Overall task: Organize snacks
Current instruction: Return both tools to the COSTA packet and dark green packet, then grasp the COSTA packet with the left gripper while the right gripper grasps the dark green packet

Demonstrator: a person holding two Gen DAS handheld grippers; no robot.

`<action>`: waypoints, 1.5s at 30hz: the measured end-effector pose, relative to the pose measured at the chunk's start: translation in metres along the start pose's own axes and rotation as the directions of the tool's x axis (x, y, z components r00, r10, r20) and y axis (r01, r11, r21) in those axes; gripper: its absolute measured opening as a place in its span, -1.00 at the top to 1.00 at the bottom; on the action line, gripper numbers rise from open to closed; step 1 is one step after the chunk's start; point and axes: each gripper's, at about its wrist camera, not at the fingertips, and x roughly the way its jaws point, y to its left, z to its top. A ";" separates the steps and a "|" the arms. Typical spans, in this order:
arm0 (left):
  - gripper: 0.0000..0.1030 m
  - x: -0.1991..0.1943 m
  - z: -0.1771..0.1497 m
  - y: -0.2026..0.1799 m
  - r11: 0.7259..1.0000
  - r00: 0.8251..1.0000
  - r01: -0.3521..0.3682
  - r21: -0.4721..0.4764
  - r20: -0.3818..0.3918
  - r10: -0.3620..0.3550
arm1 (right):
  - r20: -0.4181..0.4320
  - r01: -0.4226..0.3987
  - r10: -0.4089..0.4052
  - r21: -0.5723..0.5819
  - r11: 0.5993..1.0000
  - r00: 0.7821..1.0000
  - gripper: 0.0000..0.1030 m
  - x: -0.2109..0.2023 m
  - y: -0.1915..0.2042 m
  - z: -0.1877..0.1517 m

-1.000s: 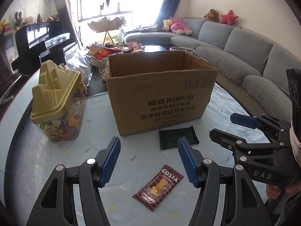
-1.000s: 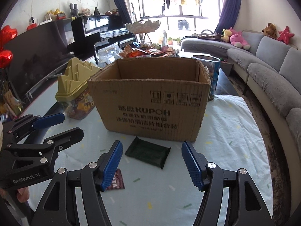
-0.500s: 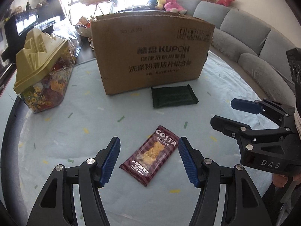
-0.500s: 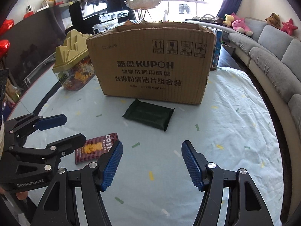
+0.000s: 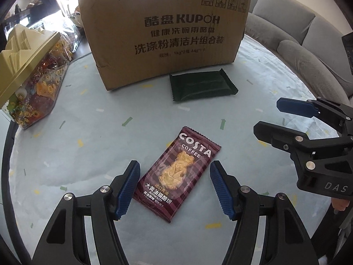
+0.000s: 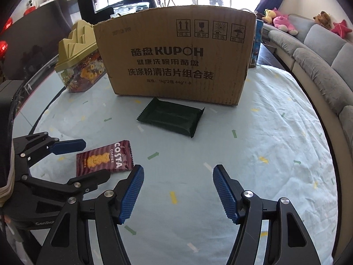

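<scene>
The left gripper (image 5: 174, 187) stands wide apart and has nothing in its grasp; its two blue pads flank the near half of the Costa biscuit packet (image 5: 177, 174), which lies flat on the cloth between them, not yet pinched. Whether the pads already rest on the tablecloth (image 5: 88, 154) or hover just above it is hard to tell from this angle.

The right gripper (image 6: 177, 190) is likewise spread open and empty, with only bare cloth between its fingers. Ahead of it and slightly to its left lies the dark green wrapped bar (image 6: 171, 119), flat, well apart from the pads and just in front of the cardboard box (image 6: 176, 59). The biscuit packet sits off to this gripper's left, inside the other tool's reach.

Beyond both snacks the box stands upright with its printed face toward the tools; its inside is not visible from here, so what it may already hold cannot be said. To the left of the box is a clear candy jar with a gold lid (image 5: 26, 70).

As a judgement, the sorting has barely begun for these two items: both remain loose on the cloth, neither gripped. Left to do: close on the biscuit packet, lift it, carry it forward to the box, then the same for the green bar.
</scene>
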 end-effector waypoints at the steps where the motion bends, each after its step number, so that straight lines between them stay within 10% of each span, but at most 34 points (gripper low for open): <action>1: -0.27 0.002 0.001 0.001 1.000 1.000 0.001 -0.001 -0.004 -0.001 | -0.001 0.001 -0.001 0.001 1.000 1.000 -0.28 0.000 -0.001 0.000; 26: 0.34 -0.010 0.002 0.021 0.962 0.990 0.025 -0.273 0.140 0.014 | -0.006 -0.058 0.058 -0.163 0.985 0.998 -0.28 0.028 0.003 0.035; 45: 0.34 0.003 0.015 0.039 0.914 0.990 0.038 -0.405 0.142 0.022 | -0.091 -0.091 0.047 -0.578 0.811 0.995 -0.43 0.085 0.031 0.076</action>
